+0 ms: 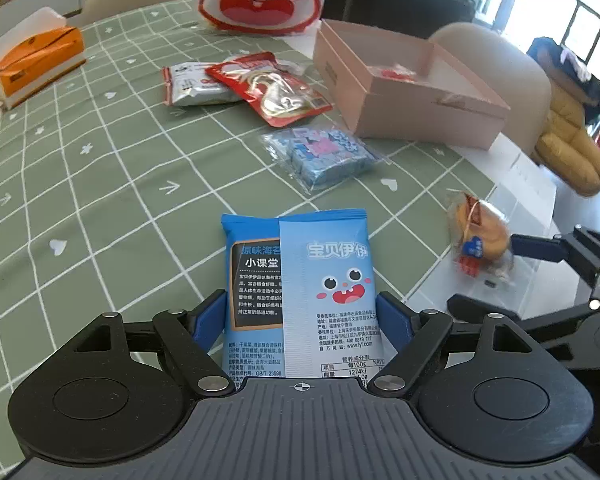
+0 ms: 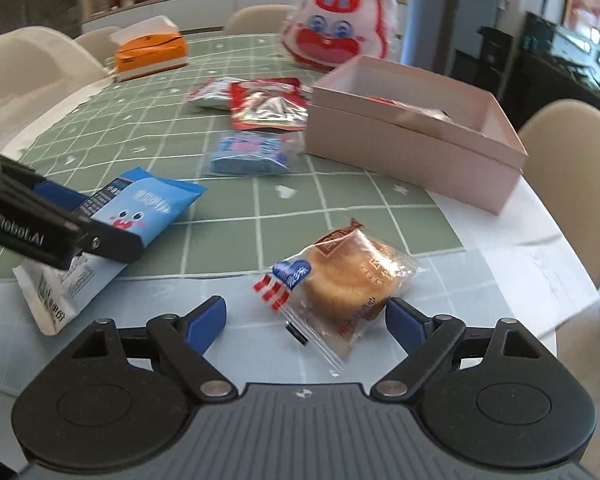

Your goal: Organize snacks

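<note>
Left tongs (image 1: 300, 320) pinch the blue packet (image 1: 300, 292); right tongs (image 2: 306, 320), spread, straddle the wrapped cake (image 2: 348, 280) on the desk (image 2: 340, 200).

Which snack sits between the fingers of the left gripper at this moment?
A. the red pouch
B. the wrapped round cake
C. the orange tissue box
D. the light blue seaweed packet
D: the left gripper has both blue pads pressed against the light blue seaweed packet.
</note>
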`<state>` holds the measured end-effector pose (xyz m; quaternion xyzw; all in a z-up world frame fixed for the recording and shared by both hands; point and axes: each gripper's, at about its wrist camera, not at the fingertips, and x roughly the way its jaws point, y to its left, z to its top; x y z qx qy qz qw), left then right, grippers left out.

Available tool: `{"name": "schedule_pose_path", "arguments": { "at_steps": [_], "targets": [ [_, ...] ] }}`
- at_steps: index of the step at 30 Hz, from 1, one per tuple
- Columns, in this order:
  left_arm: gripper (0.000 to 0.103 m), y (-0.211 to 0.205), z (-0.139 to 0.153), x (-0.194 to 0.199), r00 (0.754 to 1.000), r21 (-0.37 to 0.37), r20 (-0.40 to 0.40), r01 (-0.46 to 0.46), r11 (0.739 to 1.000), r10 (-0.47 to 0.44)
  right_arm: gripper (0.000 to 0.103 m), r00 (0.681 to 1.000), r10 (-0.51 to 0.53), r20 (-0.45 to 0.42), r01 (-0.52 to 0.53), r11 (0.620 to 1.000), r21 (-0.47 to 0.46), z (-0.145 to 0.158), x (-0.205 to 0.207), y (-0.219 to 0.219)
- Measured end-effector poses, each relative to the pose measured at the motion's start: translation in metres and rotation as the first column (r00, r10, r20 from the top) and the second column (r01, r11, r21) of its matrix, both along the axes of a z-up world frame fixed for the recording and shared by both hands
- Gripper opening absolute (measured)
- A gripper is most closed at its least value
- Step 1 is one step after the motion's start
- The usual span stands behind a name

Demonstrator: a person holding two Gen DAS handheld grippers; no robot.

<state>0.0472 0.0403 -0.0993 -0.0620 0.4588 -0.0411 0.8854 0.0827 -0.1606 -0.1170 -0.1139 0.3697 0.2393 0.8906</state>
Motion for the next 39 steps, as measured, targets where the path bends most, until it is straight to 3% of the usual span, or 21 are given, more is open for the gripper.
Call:
{"name": "schedule_pose_path", "arguments": {
  "at_steps": [9, 14, 20, 22, 27, 32, 34, 36, 39],
  "targets": [
    [0.085, 0.008, 0.002, -0.005, 1.000, -0.031, -0.002, -0.021, 0.999, 0.021, 0.088, 1.000, -0.014, 0.022, 0.013, 1.000, 0.018, 0.013, -0.001, 0.007],
    [0.085, 0.001, 0.001, -0.005, 1.000, -0.024, -0.012, 0.004, 1.000, -0.004, 0.088, 0.997, -0.047, 0.068, 0.050, 0.998, -0.033, 0.011, 0.013, 0.013],
    [0.085, -0.004, -0.001, -0.003, 1.000, -0.010, -0.018, 0.009, 1.000, -0.010, 0.088, 0.960, -0.262, -0.101, 0.270, 0.960, 0.078, 0.016, 0.048, 0.003],
    [0.085, -0.004, -0.001, -0.004, 1.000, -0.007, -0.021, 0.011, 1.000, -0.011, 0.088, 0.967, -0.246, -0.060, 0.249, 0.968, 0.035, 0.014, 0.048, 0.010],
    [0.085, -0.005, -0.002, -0.006, 1.000, -0.015, -0.027, 0.008, 1.000, -0.008, 0.088, 0.988, -0.085, 0.128, 0.103, 0.984, -0.142, 0.004, 0.021, 0.015],
    [0.085, -0.006, -0.003, -0.009, 1.000, -0.012, -0.021, 0.009, 1.000, -0.009, 0.088, 0.978, -0.067, 0.198, 0.110, 0.971, -0.213, 0.001, 0.001, -0.007],
    [0.085, -0.007, -0.003, -0.010, 1.000, -0.005, -0.019, 0.012, 1.000, -0.012, 0.088, 0.978, -0.122, 0.172, 0.146, 0.979, -0.141, 0.010, 0.005, -0.020],
    [0.085, -0.009, -0.003, -0.010, 1.000, 0.008, -0.018, 0.017, 1.000, -0.017, 0.088, 0.972, -0.228, 0.052, 0.228, 0.974, -0.010, 0.021, 0.021, -0.033],
    [0.086, -0.012, -0.004, -0.010, 1.000, 0.027, -0.016, 0.023, 0.999, -0.023, 0.088, 0.926, -0.353, -0.136, 0.372, 0.915, 0.155, 0.027, 0.048, -0.043]
  ]
}}
